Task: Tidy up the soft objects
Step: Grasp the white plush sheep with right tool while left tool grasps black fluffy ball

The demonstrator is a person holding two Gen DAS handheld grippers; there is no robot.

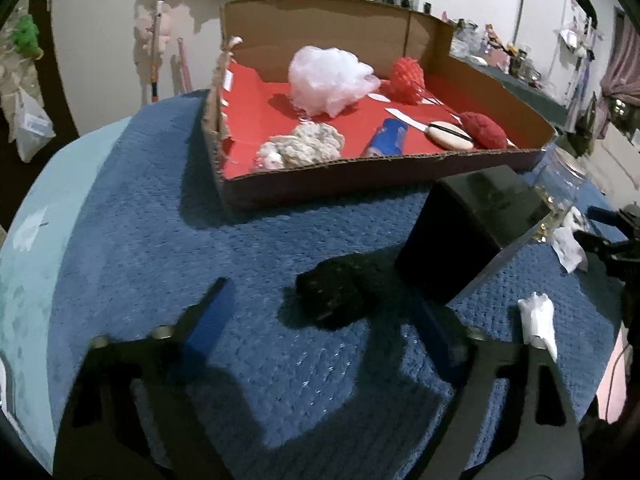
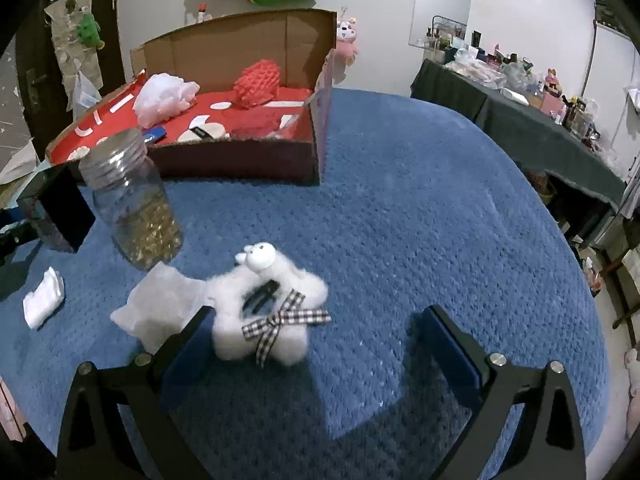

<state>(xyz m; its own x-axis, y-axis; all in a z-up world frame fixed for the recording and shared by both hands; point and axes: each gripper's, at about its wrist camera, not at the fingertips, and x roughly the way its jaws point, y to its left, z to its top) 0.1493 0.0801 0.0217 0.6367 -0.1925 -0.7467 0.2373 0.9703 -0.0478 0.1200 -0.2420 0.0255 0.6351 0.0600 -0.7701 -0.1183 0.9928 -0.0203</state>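
A cardboard box (image 1: 380,178) with a red floor holds a white fluffy puff (image 1: 330,80), red knitted pieces (image 1: 407,80), a grey-white fuzzy lump (image 1: 308,146) and a blue item (image 1: 386,138). A black soft lump (image 1: 336,296) lies on the blue cloth just ahead of my open left gripper (image 1: 320,312). A white plush toy with a checked bow (image 2: 272,312) lies between the fingers of my open right gripper (image 2: 316,328), close to the left finger (image 2: 192,340). The box also shows in the right wrist view (image 2: 240,160).
A black box (image 1: 468,236) stands right of the black lump. A clear jar with gold bits (image 2: 132,204) stands behind the plush. White tissue pieces (image 2: 44,298) (image 1: 538,320) lie on the blue cloth (image 2: 420,220). A cluttered side table (image 2: 520,120) stands at the right.
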